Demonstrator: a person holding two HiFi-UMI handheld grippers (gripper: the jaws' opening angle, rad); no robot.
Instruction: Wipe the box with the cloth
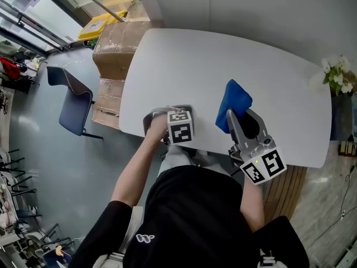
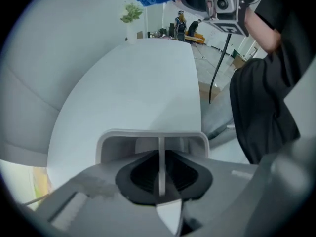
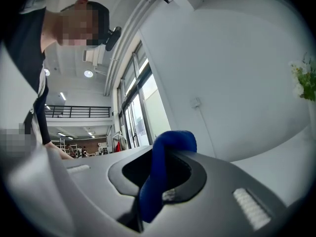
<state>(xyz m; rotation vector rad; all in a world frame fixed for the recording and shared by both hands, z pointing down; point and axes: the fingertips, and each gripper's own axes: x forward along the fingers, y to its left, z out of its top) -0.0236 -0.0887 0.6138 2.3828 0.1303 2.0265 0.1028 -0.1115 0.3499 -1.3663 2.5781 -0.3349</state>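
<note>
Black cotton shirt [image 1: 195, 216], one, on the person at the bottom of the head view; both arms reach forward from it.

Grippers, two, each with a marker cube. The left gripper [image 2: 159, 174] has its jaws pressed together on a thin white upright wall of the pale grey rectangular open box [image 2: 148, 135]. We count one box. It sits at the near edge of the white rounded table [image 1: 223, 54], with its long axis along that edge and its open side up.

The right gripper [image 3: 165, 162] is clamped on the blue fabric cloth [image 1: 234, 99], one, folded thick. We see the cloth held over the table's near part, to the right of the box and apart from it. Its long axis runs away from the person, and its free end points toward the far side of the table.

Beyond the table's left end:
- one dark blue chair [image 1: 75, 108] on the grey floor
- a stack of brown cardboard cartons [image 1: 114, 54], at least two
- one yellow flat item [image 1: 100, 24] behind the cartons

At the far right, one bunch of white flowers [image 1: 336, 72].
</note>
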